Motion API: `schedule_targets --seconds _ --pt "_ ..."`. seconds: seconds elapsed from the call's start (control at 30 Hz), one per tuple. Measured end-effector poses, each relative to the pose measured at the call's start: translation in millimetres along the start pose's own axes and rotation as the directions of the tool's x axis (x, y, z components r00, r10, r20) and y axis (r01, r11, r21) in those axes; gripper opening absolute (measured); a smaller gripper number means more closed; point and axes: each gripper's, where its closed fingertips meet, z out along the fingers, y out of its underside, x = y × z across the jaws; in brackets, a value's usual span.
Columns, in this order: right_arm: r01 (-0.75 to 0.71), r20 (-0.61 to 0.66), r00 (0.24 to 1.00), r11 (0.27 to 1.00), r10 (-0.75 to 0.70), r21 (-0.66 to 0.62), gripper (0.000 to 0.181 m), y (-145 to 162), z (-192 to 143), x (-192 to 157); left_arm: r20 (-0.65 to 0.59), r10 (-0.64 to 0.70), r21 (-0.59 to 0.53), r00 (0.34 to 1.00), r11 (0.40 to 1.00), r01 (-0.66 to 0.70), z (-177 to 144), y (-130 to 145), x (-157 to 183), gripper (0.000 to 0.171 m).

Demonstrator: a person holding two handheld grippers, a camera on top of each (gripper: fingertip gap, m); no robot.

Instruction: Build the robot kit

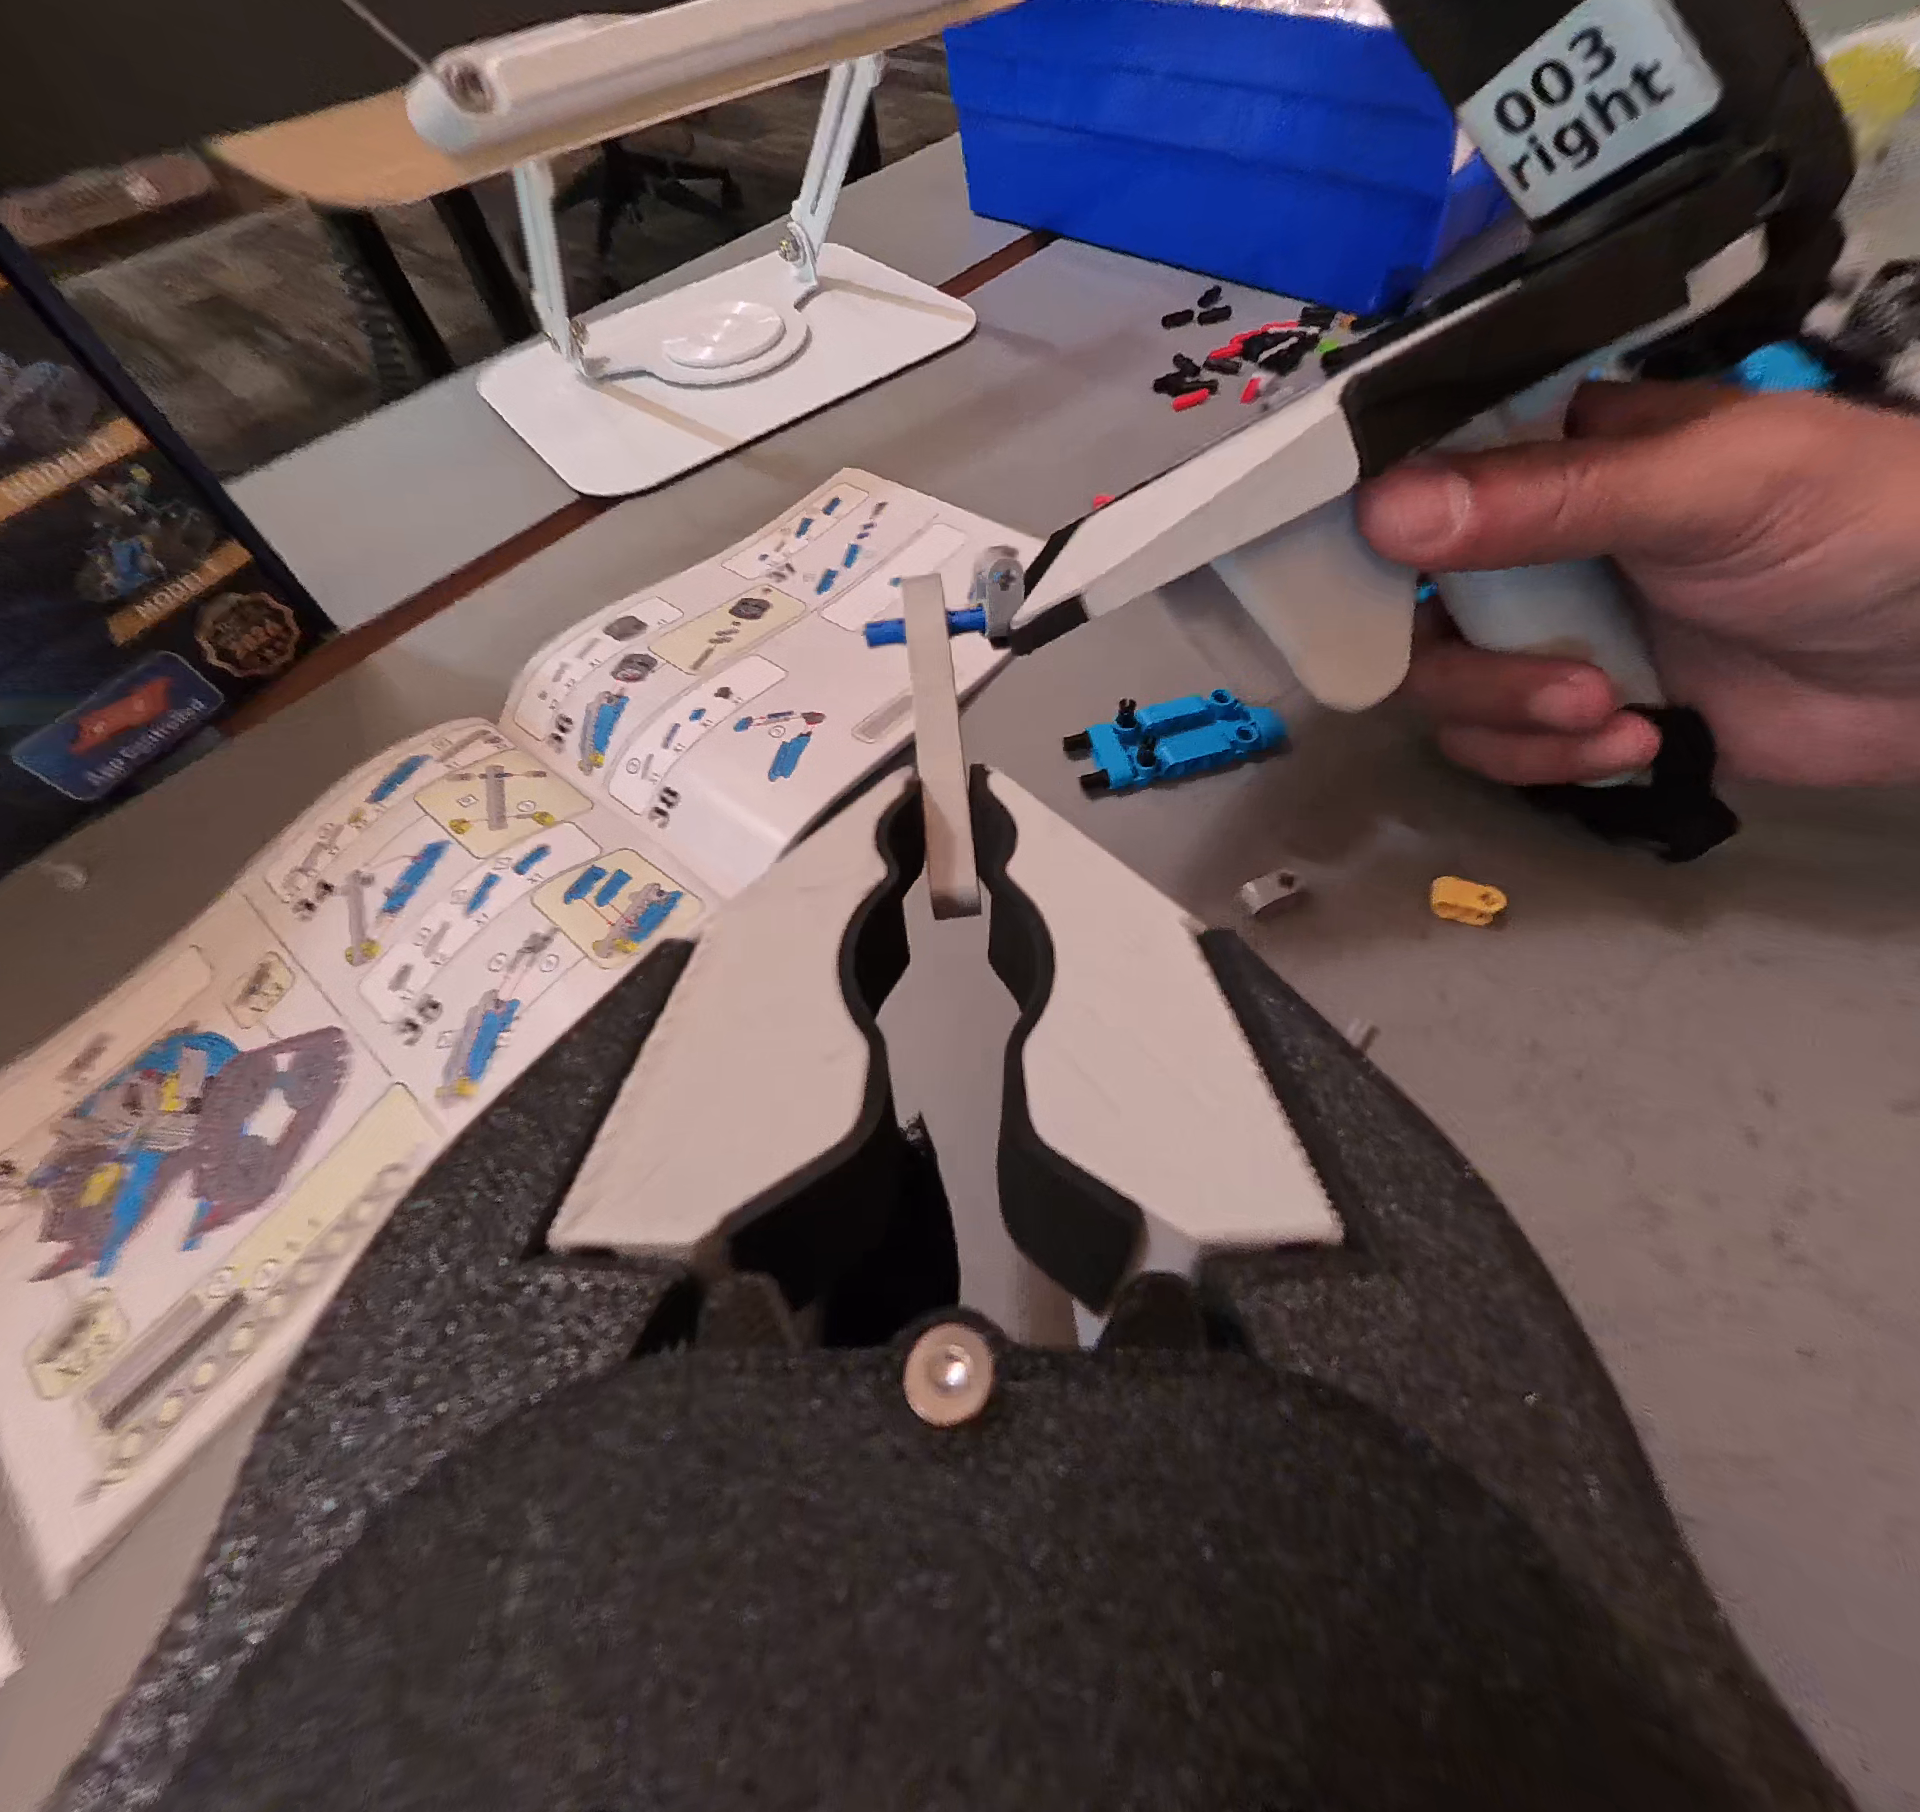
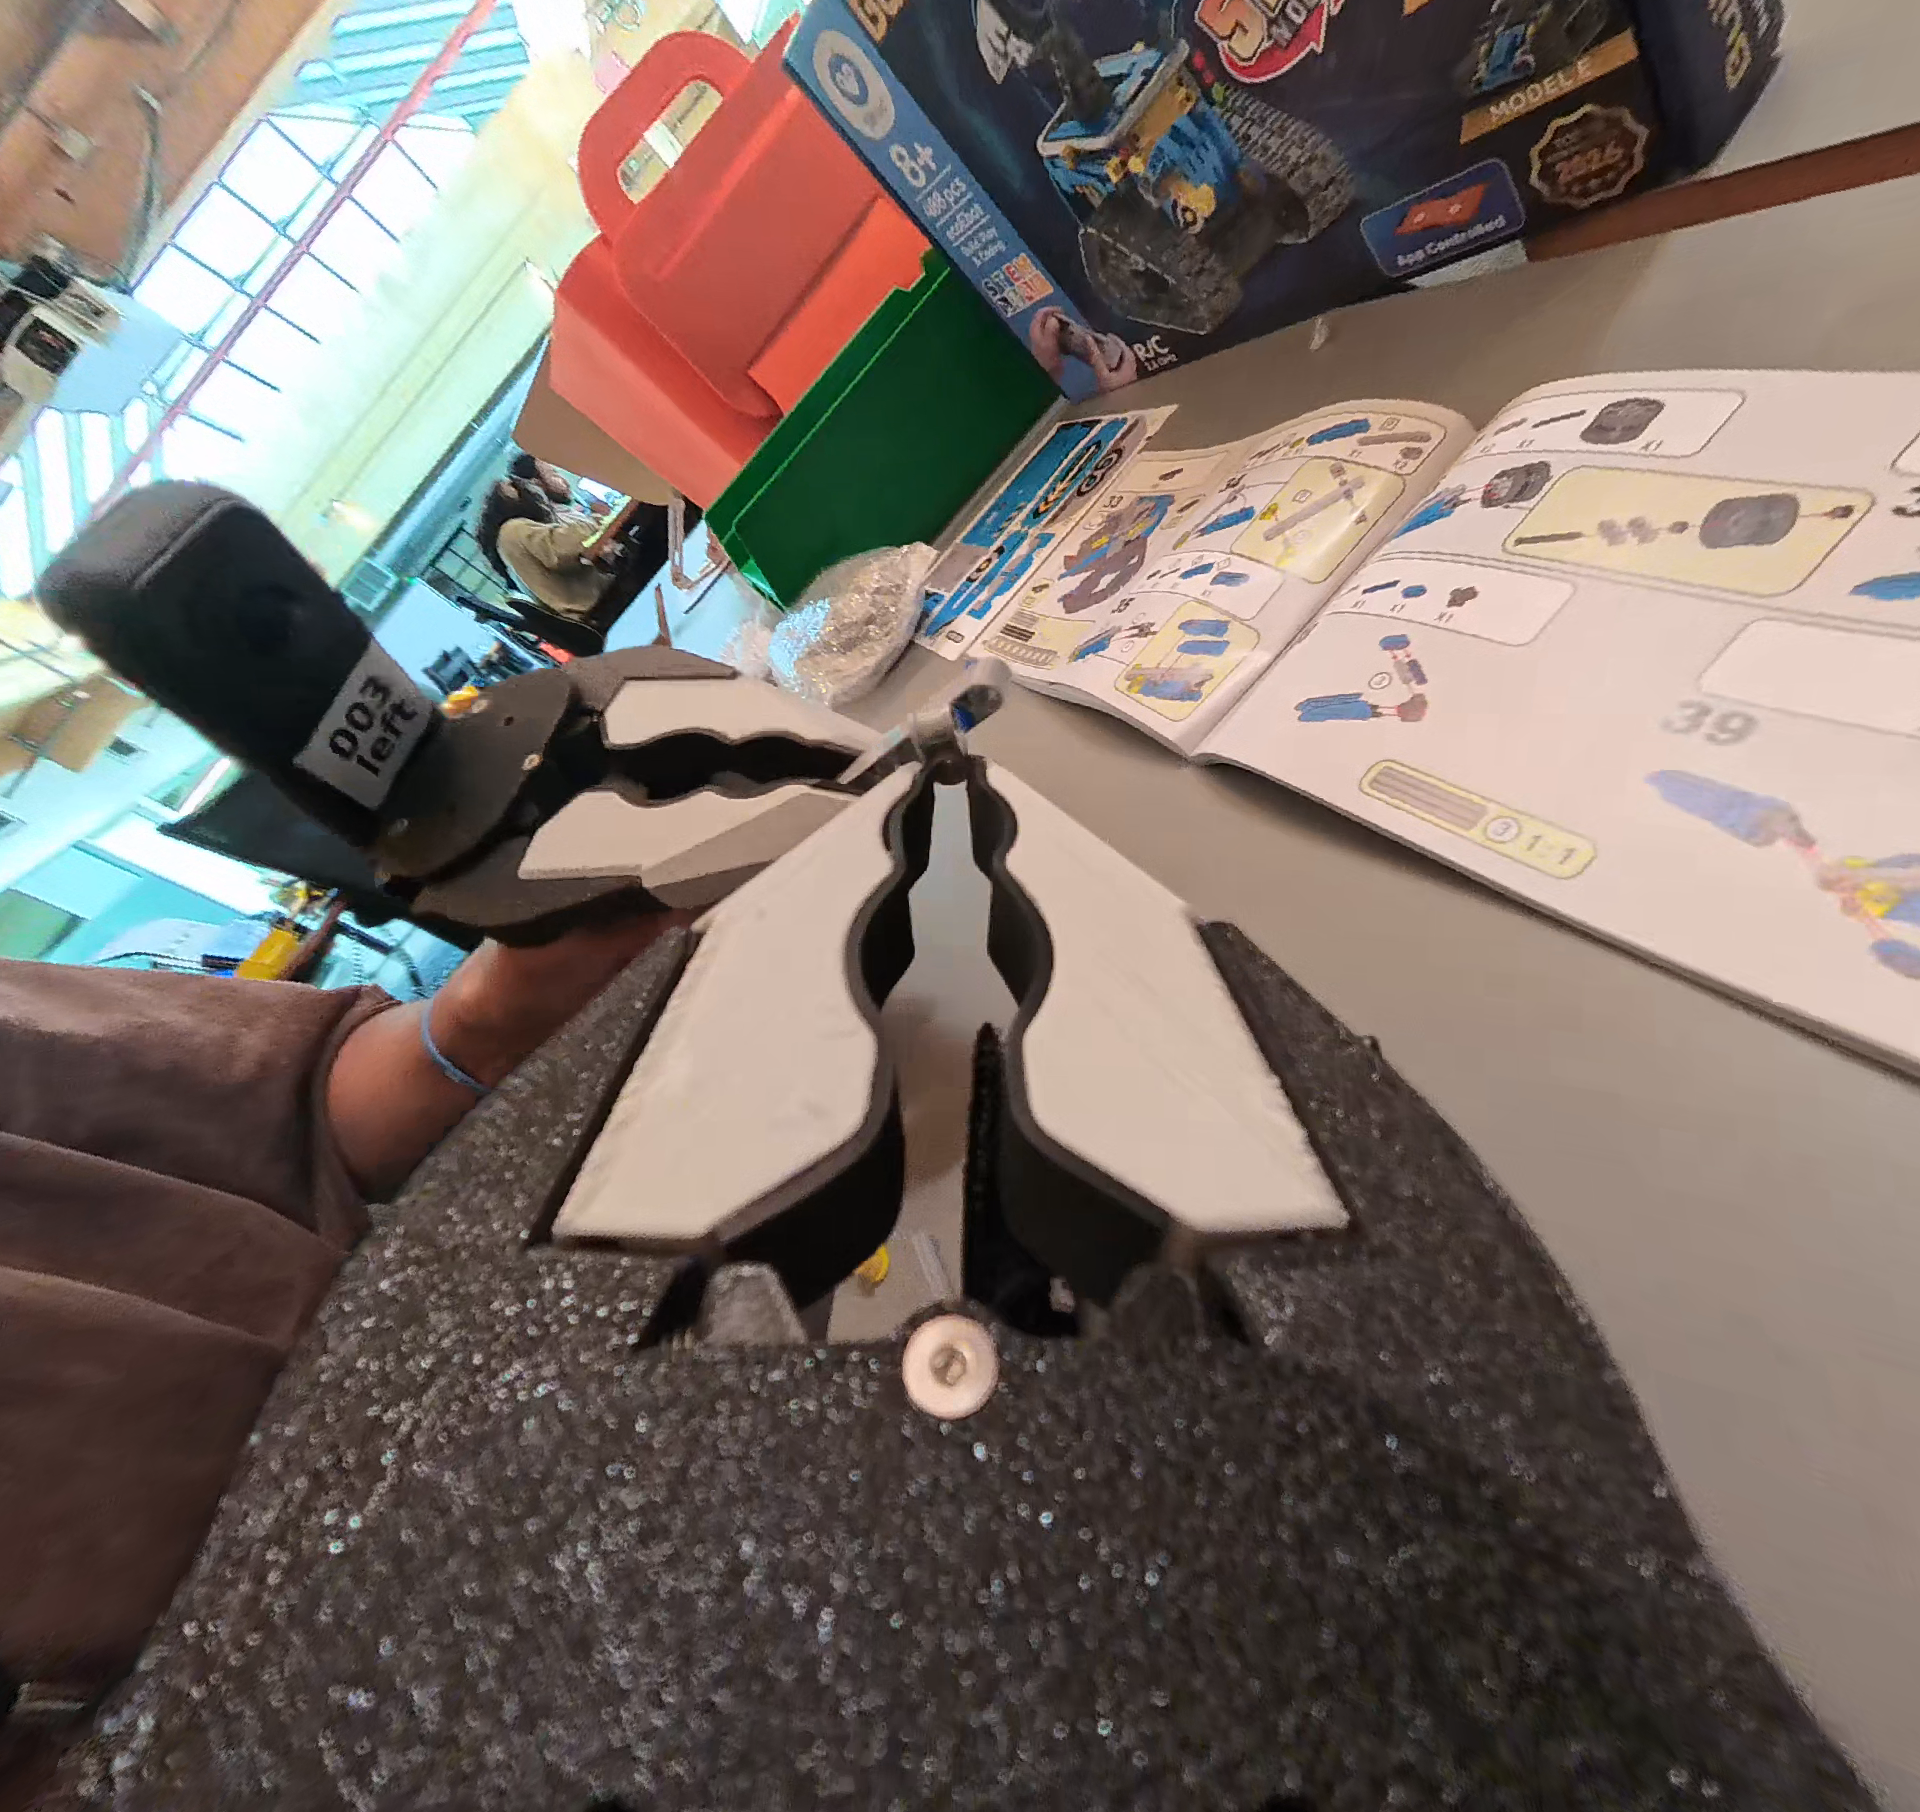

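My left gripper is shut on a long light grey beam, which stands up out of the fingertips. A blue pin crosses the beam's far end. My right gripper comes in from the right, held by a hand, and is shut on a small grey connector at that pin. In the right wrist view my right gripper pinches the grey connector, with the left gripper meeting it from the left. Both are above an open instruction booklet.
On the grey table lie a blue part, a yellow piece, a small grey piece and several black and red pins. A blue bin and white stand are behind. The set's box, orange and green bins stand beyond the booklet. Left and right tips are no more than a few centimetres apart. It is some 12 cm from my left tips to the yellow piece.
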Motion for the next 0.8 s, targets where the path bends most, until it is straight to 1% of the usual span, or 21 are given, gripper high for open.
schedule_targets --seconds 0.07,0.2,0.27,0.3,0.37,0.4,0.47,0.5,0.53,0.6,0.63,0.7,0.73,0.8 --pt "-0.03 0.01 1.0 1.0 0.03 -0.001 0.006 1 1 0 0.051 0.092 -0.012 0.994 0.996 -0.091 -1 0 -2 0.007" --pt "-0.115 0.042 0.993 0.993 0.113 0.036 0.006 -1 0 -2 0.097 0.159 -0.007 0.983 0.987 -0.159 -2 -4 -1 0.007" --pt "-0.106 0.036 0.994 0.993 0.104 0.05 0.006 -2 0 -3 0.109 0.194 -0.007 0.975 0.981 -0.194 -2 -5 -1 0.007" --pt "-0.063 0.009 0.998 0.997 0.062 0.044 0.006 -2 -1 -2 0.12 0.221 -0.013 0.968 0.975 -0.221 -2 -5 -1 0.007" --pt "0.113 -0.098 0.989 0.994 -0.111 0.012 0.006 -1 0 1 0.137 0.27 -0.026 0.953 0.963 -0.269 -2 -4 -1 0.007" --pt "0.215 -0.161 0.963 0.976 -0.215 -0.018 0.006 0 0 3 0.14 0.282 -0.027 0.949 0.959 -0.281 -2 -5 -1 0.007" --pt "0.393 -0.246 0.883 0.916 -0.399 -0.077 0.006 -1 0 3 0.141 0.281 -0.012 0.949 0.959 -0.282 -4 -7 -1 0.007" --pt "0.435 -0.267 0.856 0.896 -0.443 -0.09 0.006 -3 0 2 0.139 0.275 -0.003 0.951 0.961 -0.278 -5 -9 -1 0.007" --pt "0.451 -0.268 0.848 0.888 -0.457 -0.089 0.006 -3 0 0 0.137 0.274 0.008 0.952 0.961 -0.278 -7 -11 0 0.007" --pt "0.399 -0.209 0.89 0.914 -0.406 -0.076 0.005 2 4 -7 0.147 0.348 0.018 0.926 0.935 -0.354 -8 -16 6 0.007" --pt "0.356 -0.18 0.913 0.93 -0.367 -0.091 0.0 8 8 -7 0.126 0.414 0.032 0.901 0.906 -0.421 -7 -18 18 0.006" --pt "0.323 -0.164 0.927 0.94 -0.338 -0.109 0.0 14 12 -4 0.212 0.522 -0.036 0.827 0.849 -0.527 -6 -16 16 0.006" --pt "0.323 -0.16 0.927 0.939 -0.339 -0.118 0.0 14 12 -2 0.22 0.522 -0.05 0.824 0.849 -0.525 -6 -13 14 0.006" --pt "0.317 -0.14 0.931 0.937 -0.338 -0.148 0.0 15 11 -1 0.172 0.453 -0.036 0.875 0.89 -0.454 -4 -9 11 0.007"
